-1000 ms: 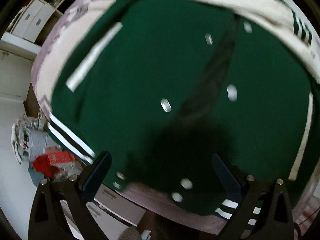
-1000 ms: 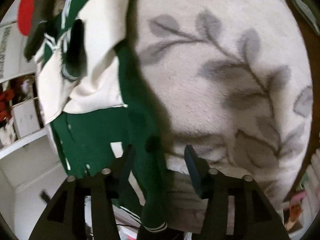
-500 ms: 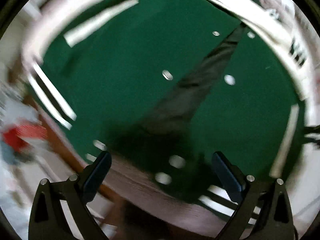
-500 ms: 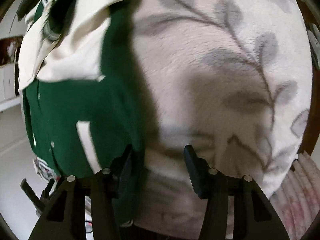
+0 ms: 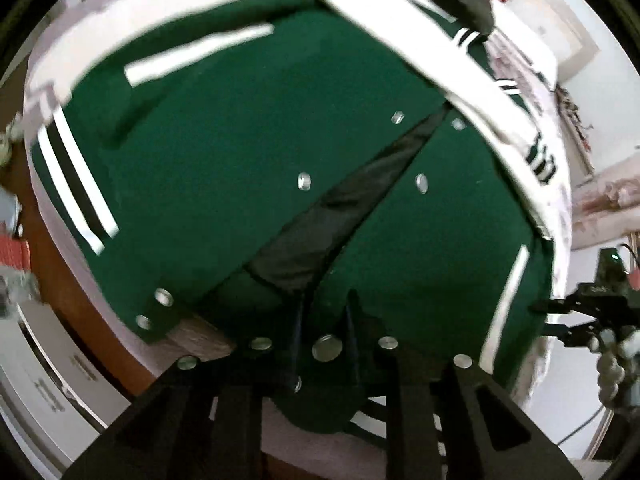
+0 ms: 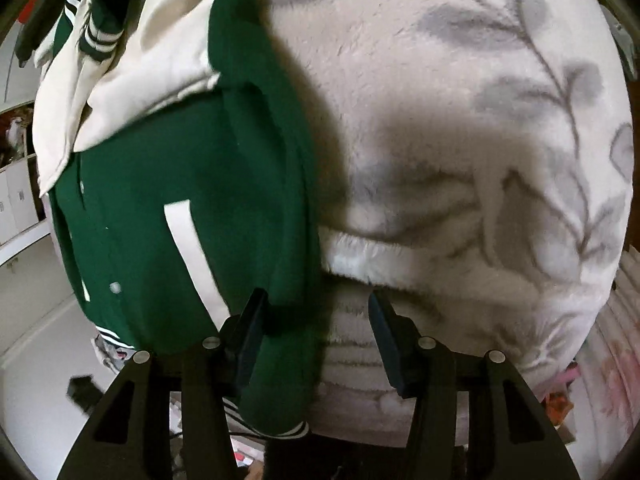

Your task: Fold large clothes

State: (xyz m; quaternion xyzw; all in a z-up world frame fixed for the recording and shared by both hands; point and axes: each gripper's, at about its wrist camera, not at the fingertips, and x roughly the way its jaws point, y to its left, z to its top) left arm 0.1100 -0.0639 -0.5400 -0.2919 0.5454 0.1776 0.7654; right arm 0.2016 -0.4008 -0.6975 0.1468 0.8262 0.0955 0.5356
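Left gripper [image 5: 324, 320] has just snapped closed on the green jacket's [image 5: 224, 168] hem, jacket spread on the blanket [image 6: 460, 120]; right gripper [image 6: 316, 308] half-open, straddling the sleeve – fold can start

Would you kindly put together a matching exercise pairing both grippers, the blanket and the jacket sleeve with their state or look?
Things:
1. left gripper
2. right gripper
3. blanket
4. sleeve

States:
A. pale, with grey leaf pattern
B. shut on the front edge of the green jacket
C. cream, with a striped cuff
D. jaws apart over the jacket's side edge

Pairs: 1-B, 2-D, 3-A, 4-C.

Note: the left gripper's jaws have just been closing, with jacket fabric and a snap button between them.
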